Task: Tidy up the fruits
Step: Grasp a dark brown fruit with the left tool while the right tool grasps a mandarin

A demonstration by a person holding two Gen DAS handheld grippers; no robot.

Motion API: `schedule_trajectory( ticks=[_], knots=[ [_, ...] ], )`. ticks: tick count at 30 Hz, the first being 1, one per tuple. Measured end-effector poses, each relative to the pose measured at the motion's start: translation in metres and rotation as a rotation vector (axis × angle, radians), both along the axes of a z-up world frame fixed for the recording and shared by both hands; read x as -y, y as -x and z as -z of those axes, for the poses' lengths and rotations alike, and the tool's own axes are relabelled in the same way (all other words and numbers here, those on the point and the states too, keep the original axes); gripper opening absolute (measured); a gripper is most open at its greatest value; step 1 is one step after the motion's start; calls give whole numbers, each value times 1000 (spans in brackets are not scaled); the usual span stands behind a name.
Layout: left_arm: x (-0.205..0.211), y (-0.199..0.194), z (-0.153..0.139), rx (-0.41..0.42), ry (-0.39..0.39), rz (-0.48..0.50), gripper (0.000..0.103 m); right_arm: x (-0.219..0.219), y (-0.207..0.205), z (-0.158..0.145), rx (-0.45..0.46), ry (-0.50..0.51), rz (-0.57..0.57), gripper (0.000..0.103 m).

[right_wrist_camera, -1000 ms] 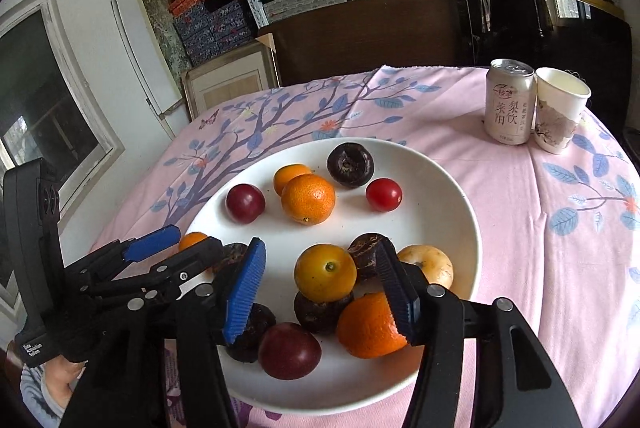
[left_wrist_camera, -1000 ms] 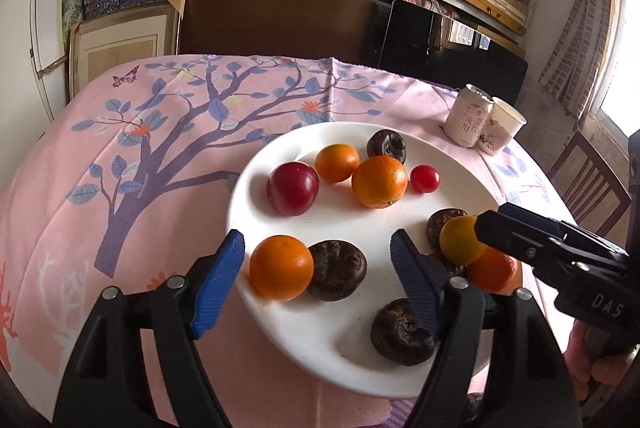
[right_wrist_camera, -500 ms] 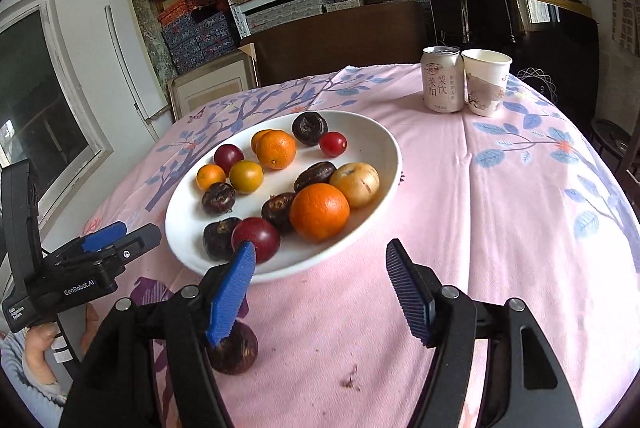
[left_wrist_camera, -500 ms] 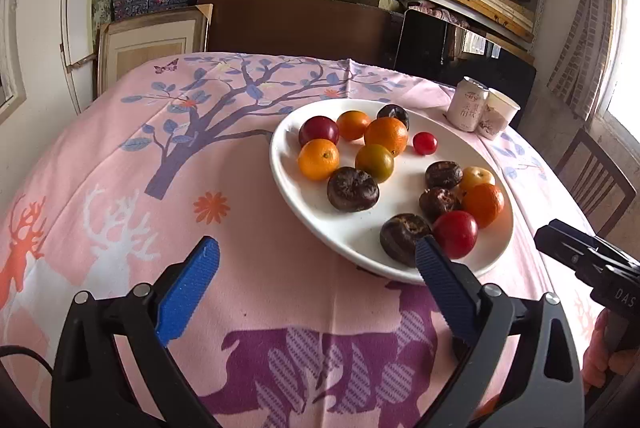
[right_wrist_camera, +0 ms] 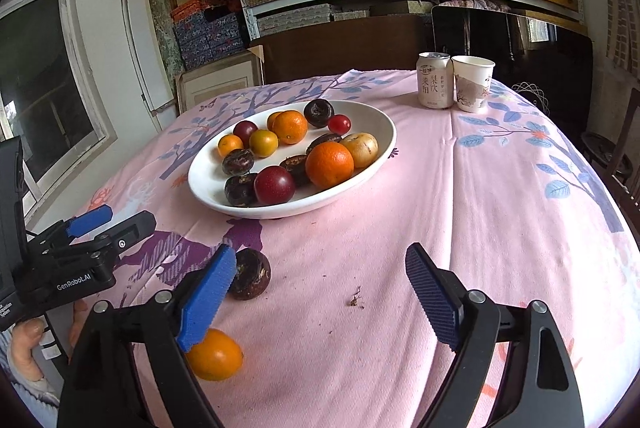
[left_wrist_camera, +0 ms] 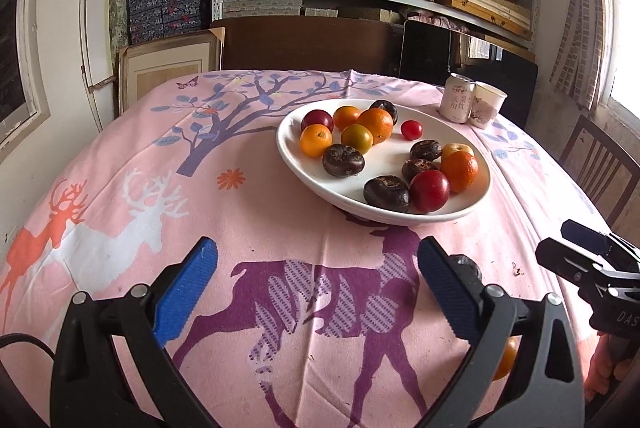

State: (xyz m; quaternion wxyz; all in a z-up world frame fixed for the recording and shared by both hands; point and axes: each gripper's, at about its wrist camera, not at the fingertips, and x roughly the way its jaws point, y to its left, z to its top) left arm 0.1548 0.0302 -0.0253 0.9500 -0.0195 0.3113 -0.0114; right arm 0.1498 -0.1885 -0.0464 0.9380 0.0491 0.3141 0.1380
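Fruits (right_wrist_camera: pixel 280 156) beyond hand-held grippers (both agape)

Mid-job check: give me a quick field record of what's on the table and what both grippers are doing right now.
plate: white plate on the pink tablecloth, holding mixed fruit
loose fruit: dark fruit and orange fruit on the cloth, off the plate
left gripper: open, empty, short of the plate
right gripper: open, empty, loose fruit by its left finger
far side: can touching paper cup
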Motion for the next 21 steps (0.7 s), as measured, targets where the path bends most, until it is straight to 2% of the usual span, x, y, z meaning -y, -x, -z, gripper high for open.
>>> schedule_trajectory(
  ticks=[14, 21],
  knots=[
    [-5, -4, 3, -19, 15, -14, 98, -20, 3, 8, -47, 55, -65, 92],
    [-5, -4, 3, -20, 15, -13, 98, -33, 8, 14, -90, 66, -152, 92]
  ],
)
